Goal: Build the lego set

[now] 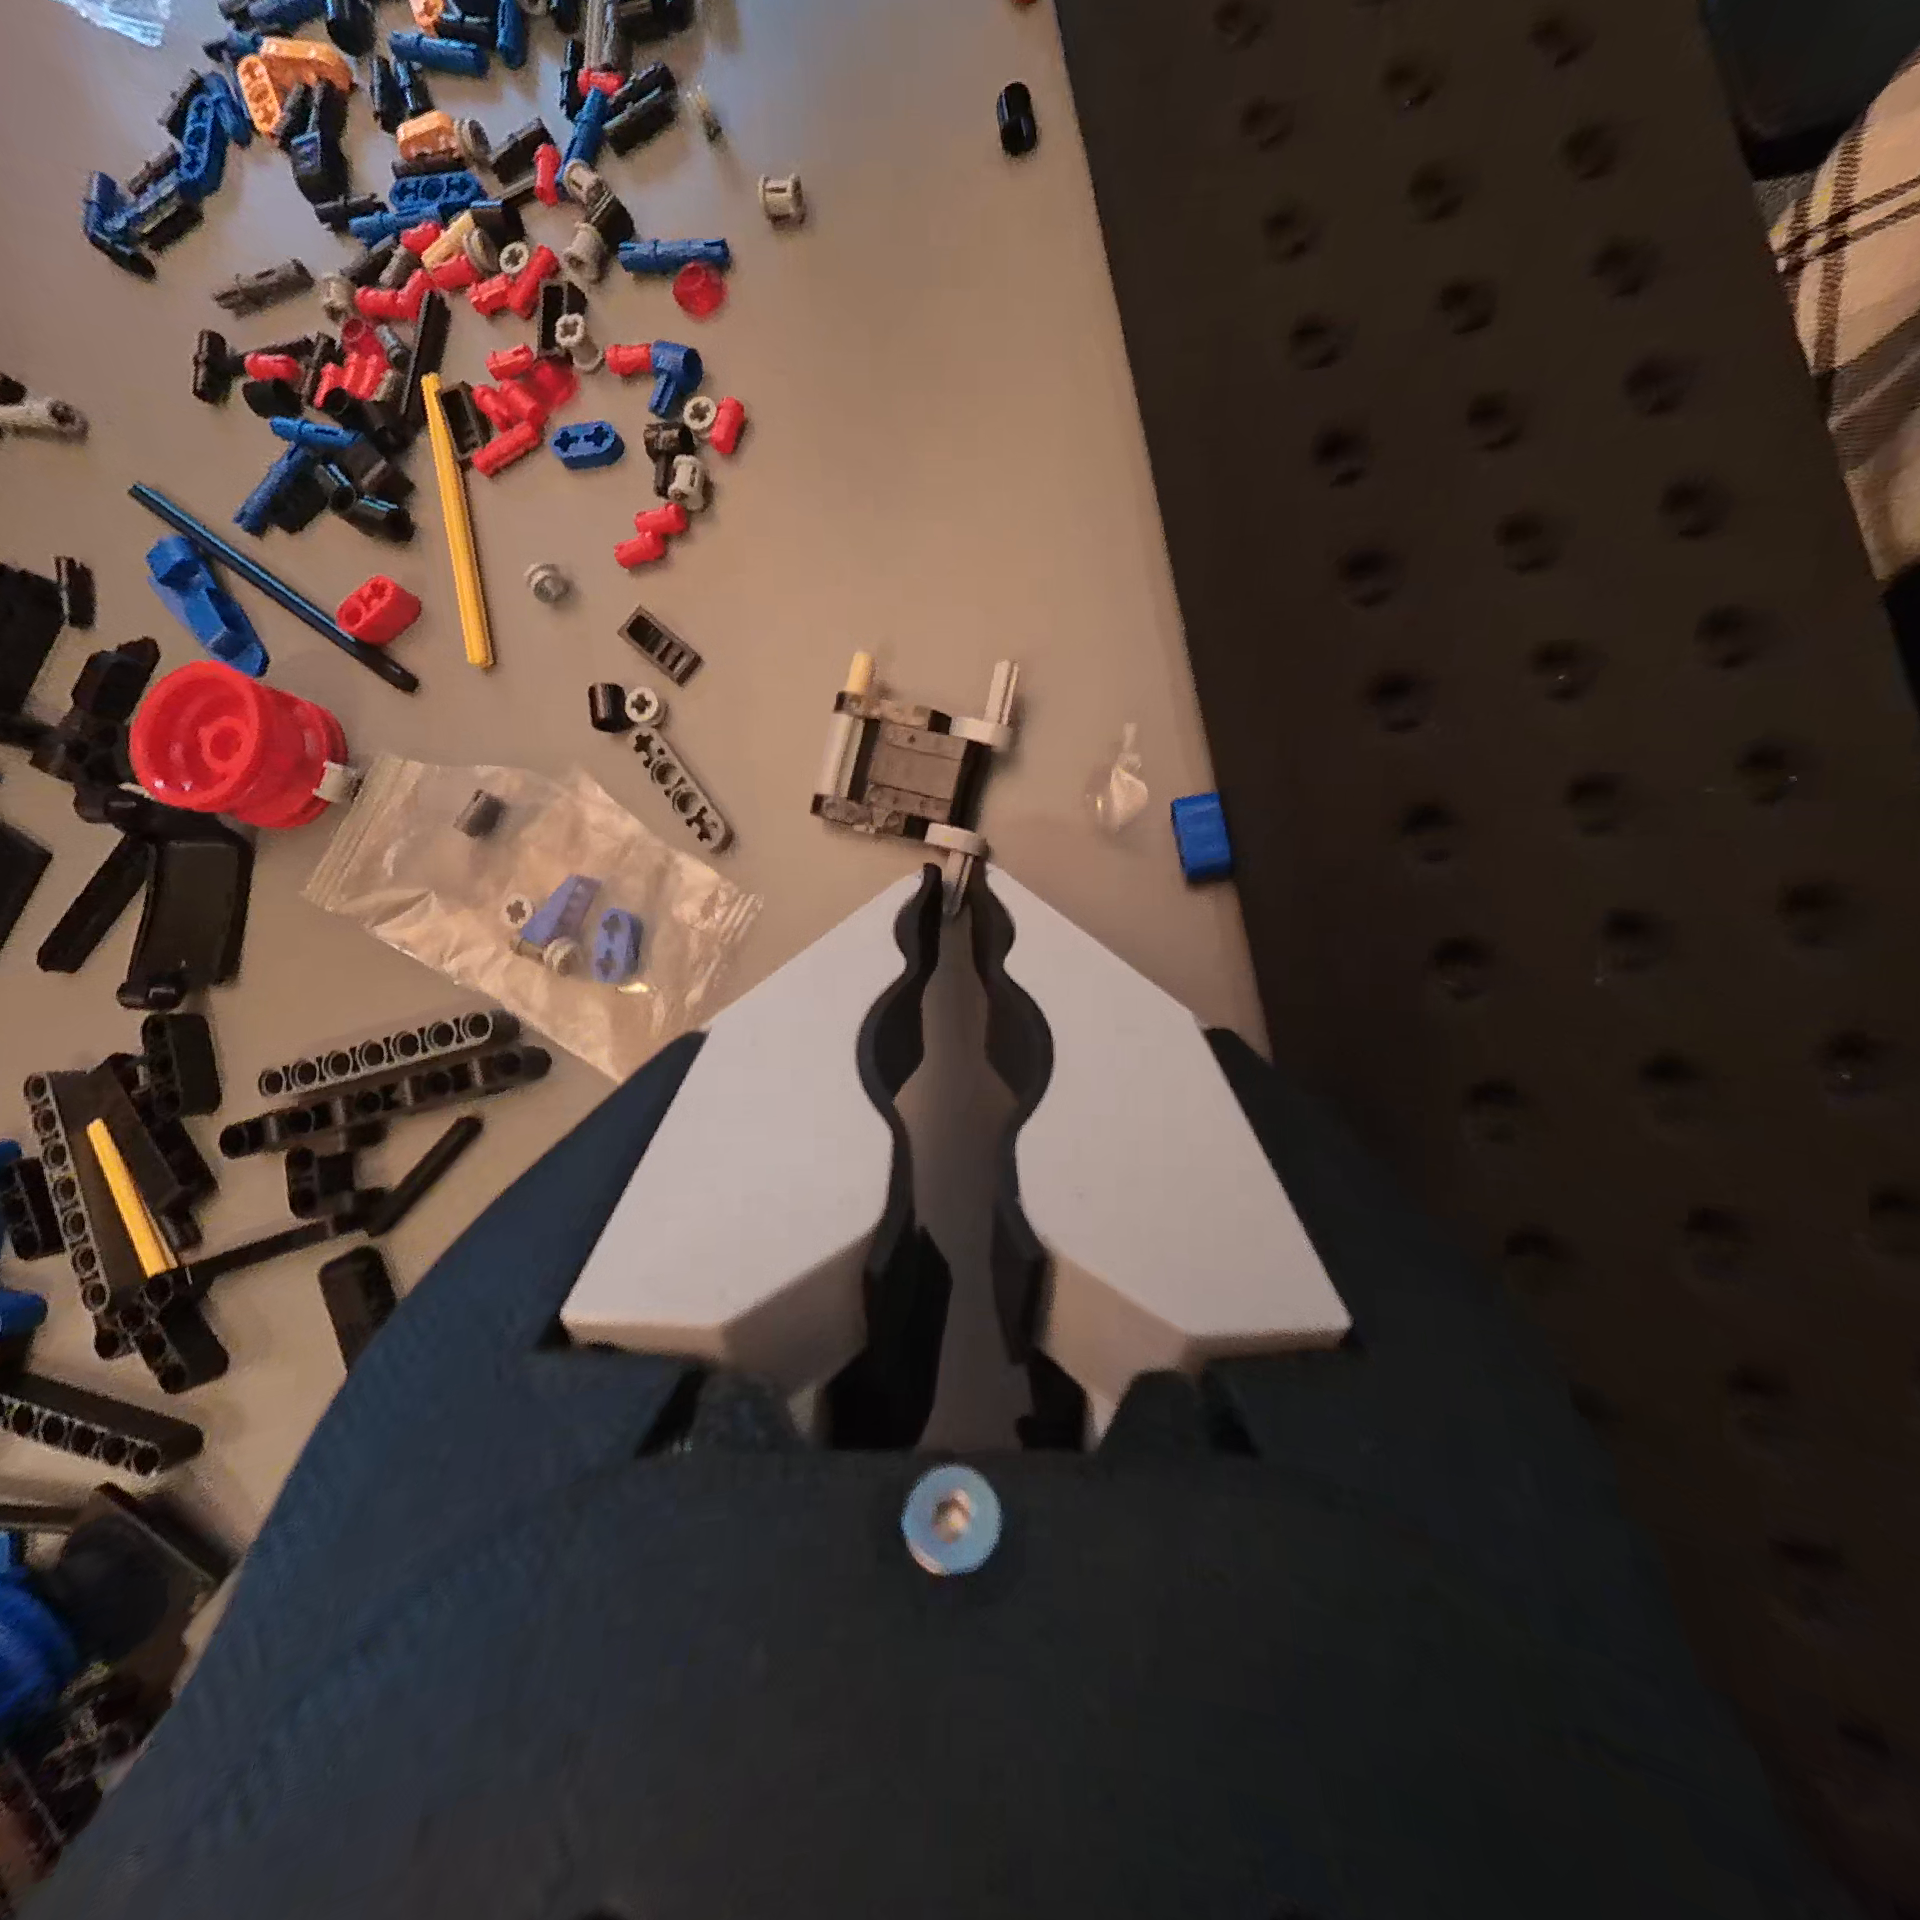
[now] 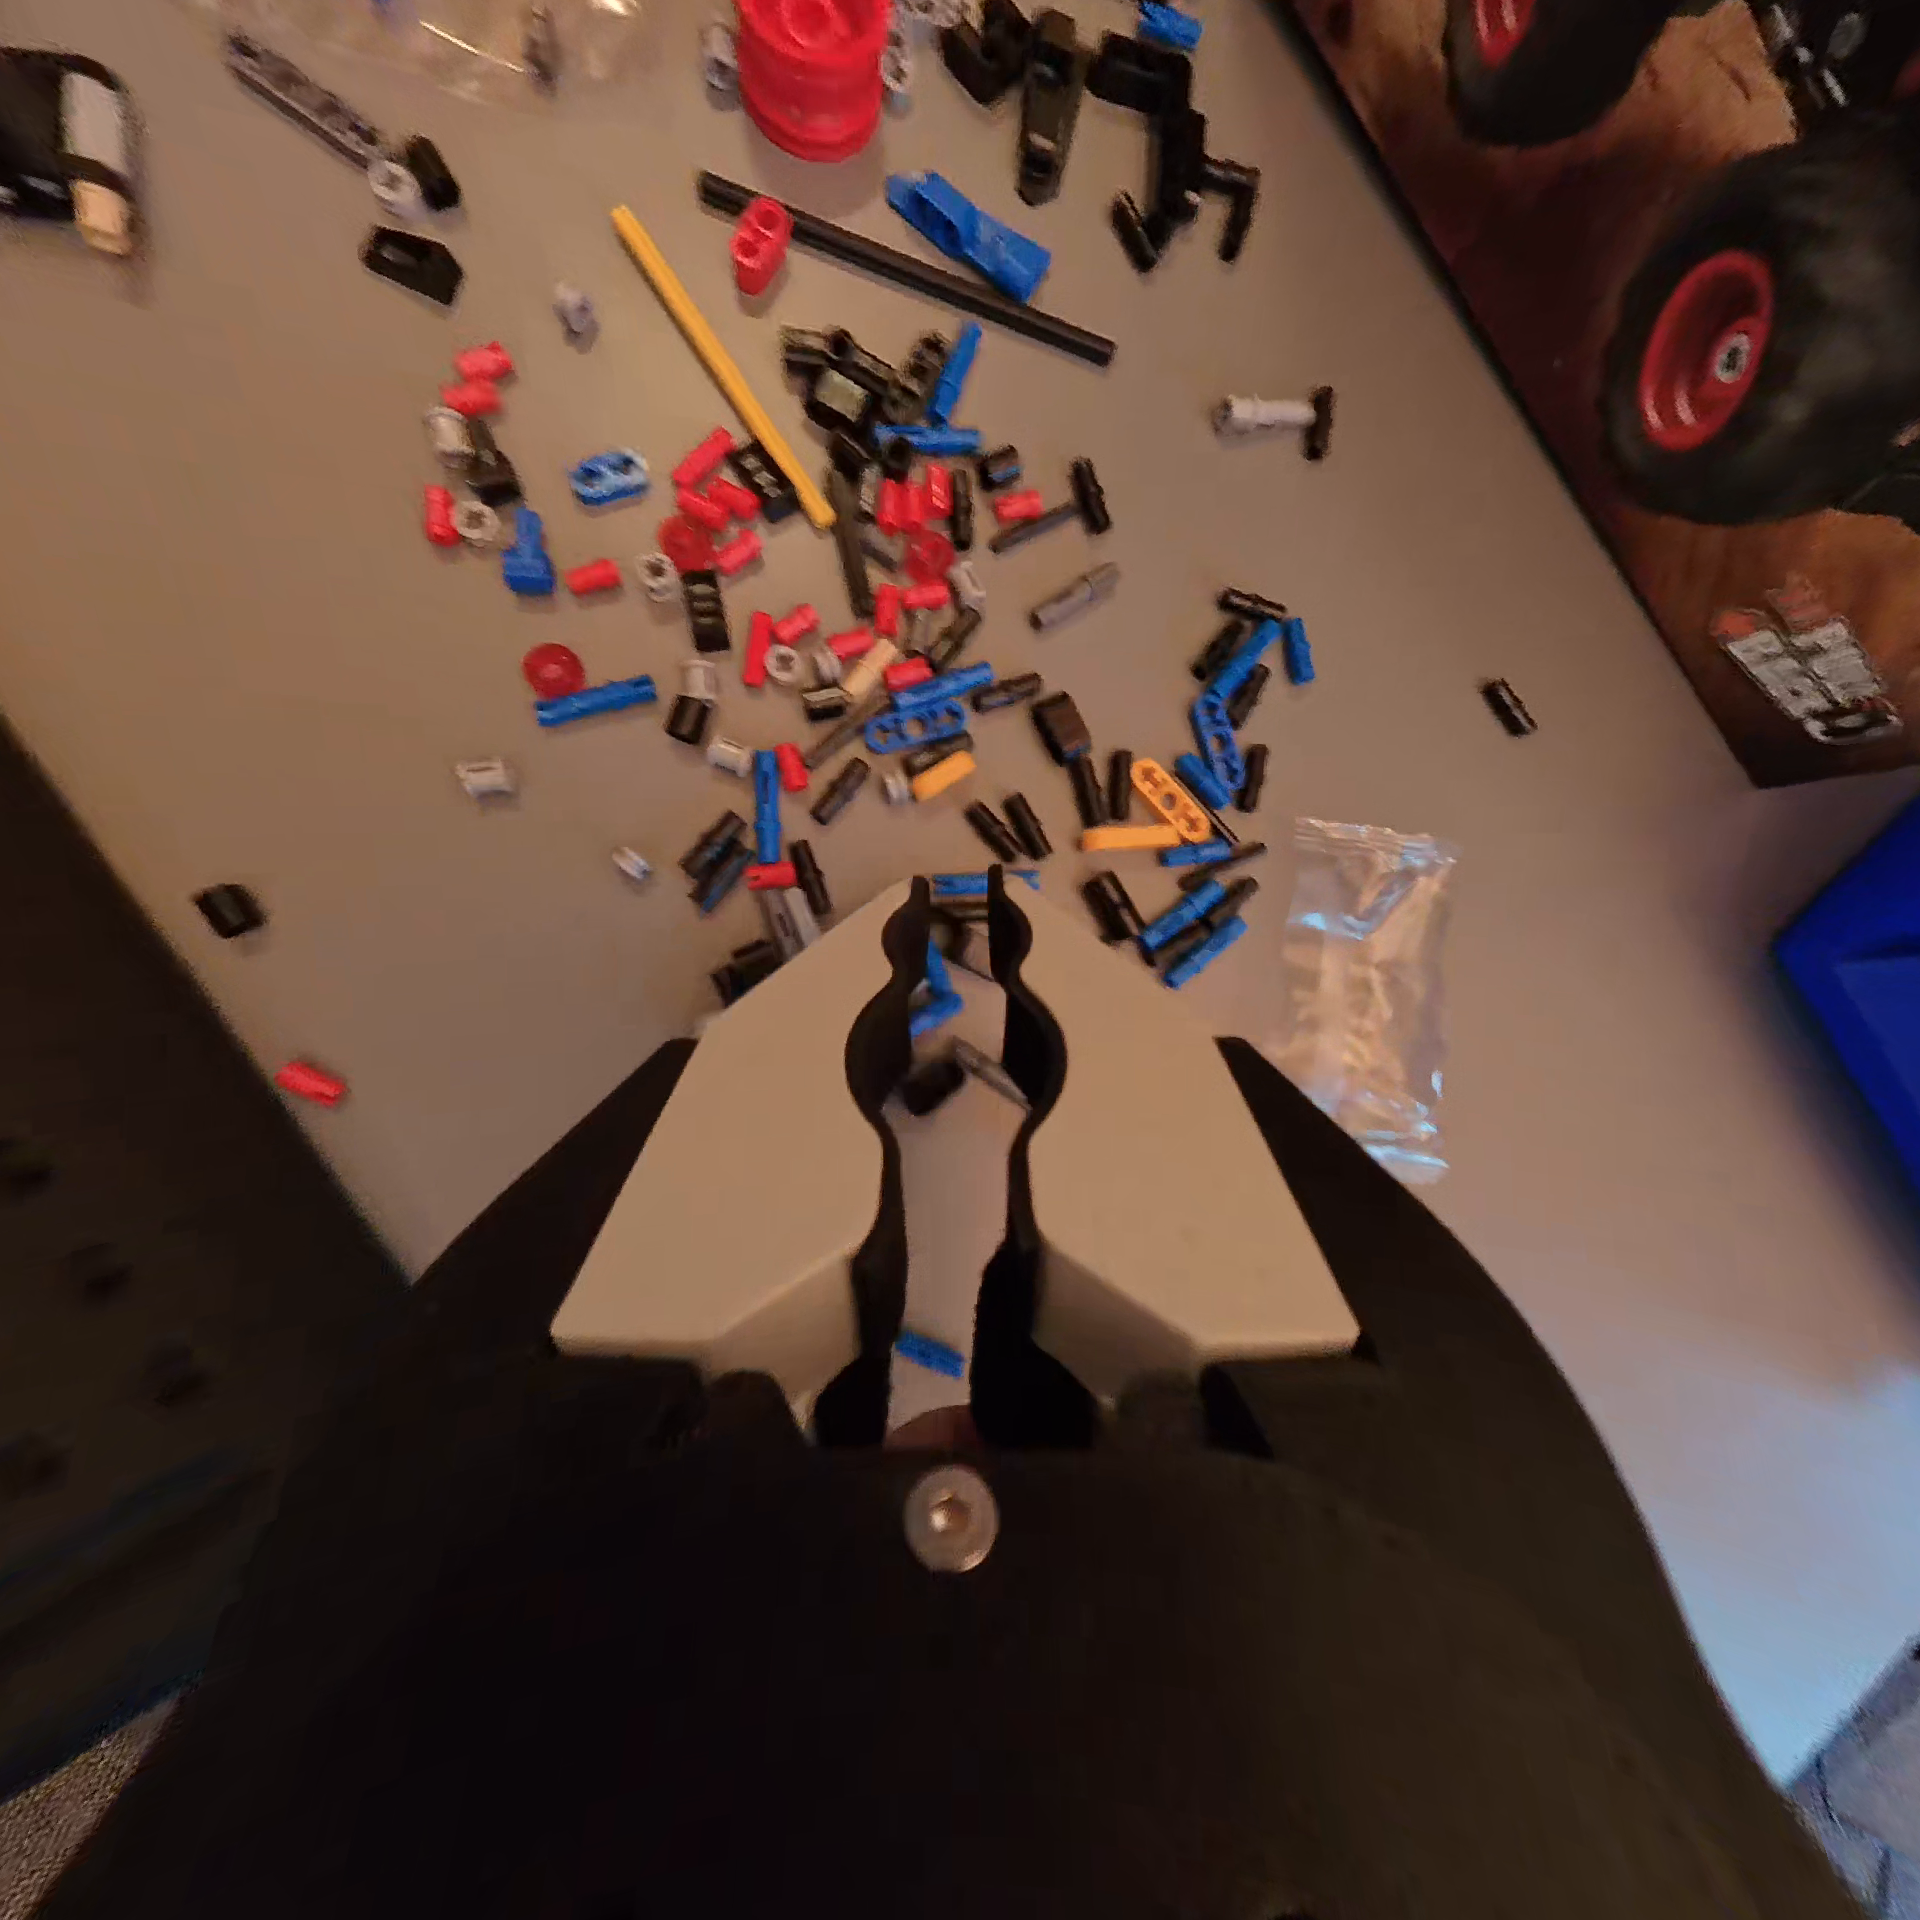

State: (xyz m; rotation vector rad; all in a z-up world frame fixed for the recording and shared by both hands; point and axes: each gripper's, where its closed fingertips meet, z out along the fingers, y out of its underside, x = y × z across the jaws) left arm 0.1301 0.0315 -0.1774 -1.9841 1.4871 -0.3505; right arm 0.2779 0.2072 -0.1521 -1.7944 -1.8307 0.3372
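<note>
On the grey table (image 1: 935, 436), beside a dark perforated board, our small grey-and-black lego assembly (image 1: 909, 764) lies near the table's edge, and we pinch its pale protruding pin with the left gripper (image 1: 951, 883), likely to steady it for the next piece. Only the right wrist view shows our right gripper (image 2: 956, 883), parted and empty above the loose pins (image 2: 831, 623), and the set's box (image 2: 1662, 312) at the far edge.

Grey desk (image 1: 935, 436) under warm dim light, dark perforated panel (image 1: 1558, 727) ran along its edge, plaid fabric (image 1: 1844, 312) sat beyond the panel, blue surface (image 2: 1860, 966) showed past the desk's far side.
</note>
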